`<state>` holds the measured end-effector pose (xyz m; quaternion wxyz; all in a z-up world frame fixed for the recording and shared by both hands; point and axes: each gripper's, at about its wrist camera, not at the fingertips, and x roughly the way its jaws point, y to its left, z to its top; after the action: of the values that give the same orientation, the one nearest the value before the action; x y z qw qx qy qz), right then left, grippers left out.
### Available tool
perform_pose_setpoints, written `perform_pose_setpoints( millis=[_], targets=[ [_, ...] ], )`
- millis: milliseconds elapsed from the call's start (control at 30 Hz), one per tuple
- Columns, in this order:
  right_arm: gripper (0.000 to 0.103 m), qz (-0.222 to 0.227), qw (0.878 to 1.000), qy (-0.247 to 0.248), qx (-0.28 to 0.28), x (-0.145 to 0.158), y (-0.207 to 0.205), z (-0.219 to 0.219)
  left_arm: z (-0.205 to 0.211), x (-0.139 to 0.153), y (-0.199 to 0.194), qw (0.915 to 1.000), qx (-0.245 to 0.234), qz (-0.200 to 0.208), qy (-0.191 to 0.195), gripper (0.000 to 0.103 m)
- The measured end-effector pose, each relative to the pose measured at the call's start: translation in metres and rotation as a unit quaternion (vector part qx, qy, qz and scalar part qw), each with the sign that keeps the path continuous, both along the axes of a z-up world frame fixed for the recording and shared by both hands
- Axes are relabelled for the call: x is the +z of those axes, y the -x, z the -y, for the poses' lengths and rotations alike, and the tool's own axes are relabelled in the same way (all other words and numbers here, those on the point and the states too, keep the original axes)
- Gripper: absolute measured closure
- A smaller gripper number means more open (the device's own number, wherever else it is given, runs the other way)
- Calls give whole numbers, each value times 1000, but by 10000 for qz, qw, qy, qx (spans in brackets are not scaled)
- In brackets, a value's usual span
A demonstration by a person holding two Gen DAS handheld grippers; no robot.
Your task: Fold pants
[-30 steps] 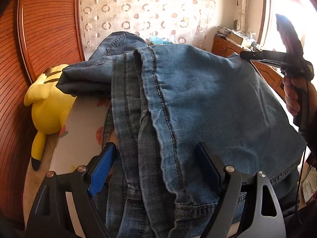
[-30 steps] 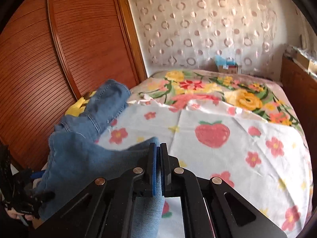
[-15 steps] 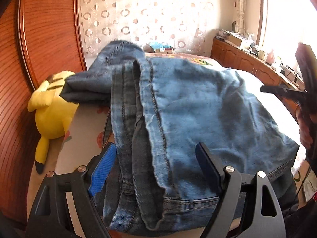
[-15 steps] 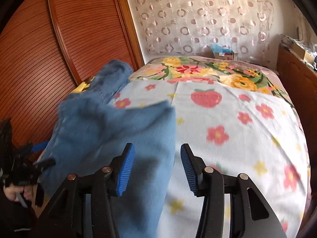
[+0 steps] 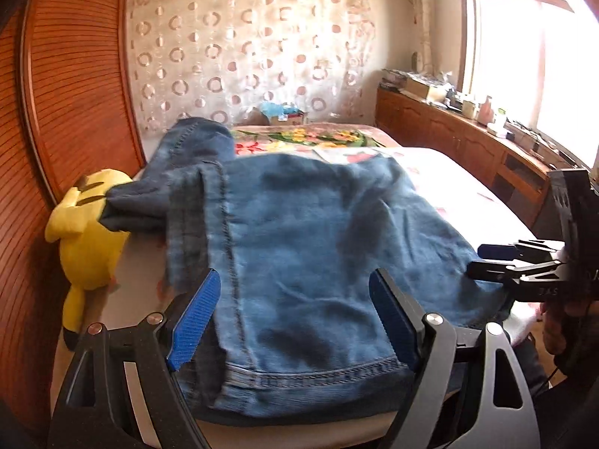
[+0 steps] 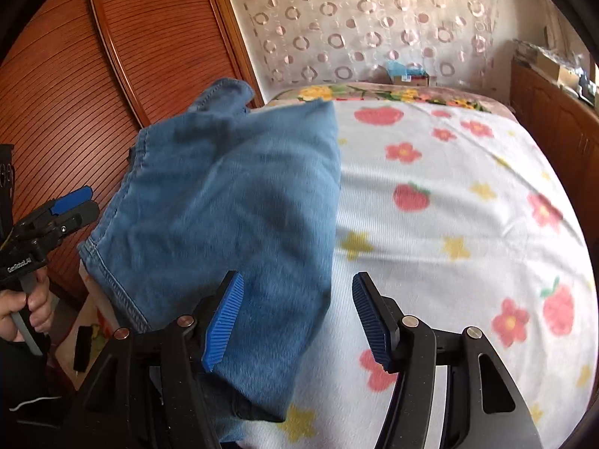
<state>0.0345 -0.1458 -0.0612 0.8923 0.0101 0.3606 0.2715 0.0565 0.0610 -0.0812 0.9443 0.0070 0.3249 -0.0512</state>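
Observation:
Blue jeans point(image 5: 318, 243) lie folded over themselves along the left side of the bed, hem edge nearest me. My left gripper point(image 5: 294, 321) stands open just above that hem, fingers straddling the denim without pressing it. The right gripper point(image 6: 295, 321) has its jaws opening; the right edge of the jeans point(image 6: 224, 205) lies under its left finger point(image 6: 222, 321), and nothing is pinched. Each gripper shows in the other's view: the right gripper point(image 5: 498, 262) at the jeans' right corner, the left gripper point(image 6: 75, 205) at the far left, held by a hand point(image 6: 33, 307).
A flower-and-strawberry blanket point(image 6: 449, 224) covers the bed to the right of the jeans. A yellow plush toy point(image 5: 90, 247) leans between the bed and the wooden wardrobe door point(image 5: 75, 93). A low wooden cabinet point(image 5: 468, 142) runs under the window. A box point(image 5: 284, 112) sits at the bed's far end.
The right gripper opened, let go of the denim and drew back toward me. The lifted layer dropped flat onto the bed. The left gripper backed off a little, still open.

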Motion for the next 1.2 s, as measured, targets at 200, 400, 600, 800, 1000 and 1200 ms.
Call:
perform_pose_setpoints(
  millis=[200, 400, 600, 800, 1000, 1200],
  targets=[
    [41, -59, 10000, -52, 45, -7, -1, -6, 13, -26, -6, 9994, -140, -328, -21, 20],
    [48, -137, 9998, -81, 121, -17, -3, -16, 16, -45, -12, 9987, -126, -480, -151, 20],
    [91, -77, 9987, -439, 262, -5, -4, -20, 15, -44, -12, 9987, -123, -489, -46, 20],
    [93, 311, 9962, -735, 343, 31, 0, -27, -7, -18, 0, 9996, 88, -241, 86, 20],
    [93, 670, 9912, -921, 679, 69, -1, -58, -45, 14, 20, 9990, 427, 97, 79, 20],
    [94, 873, 9826, -885, 1381, 90, 0, -125, -89, 30, 40, 9959, 867, 252, 17, 20]
  ],
)
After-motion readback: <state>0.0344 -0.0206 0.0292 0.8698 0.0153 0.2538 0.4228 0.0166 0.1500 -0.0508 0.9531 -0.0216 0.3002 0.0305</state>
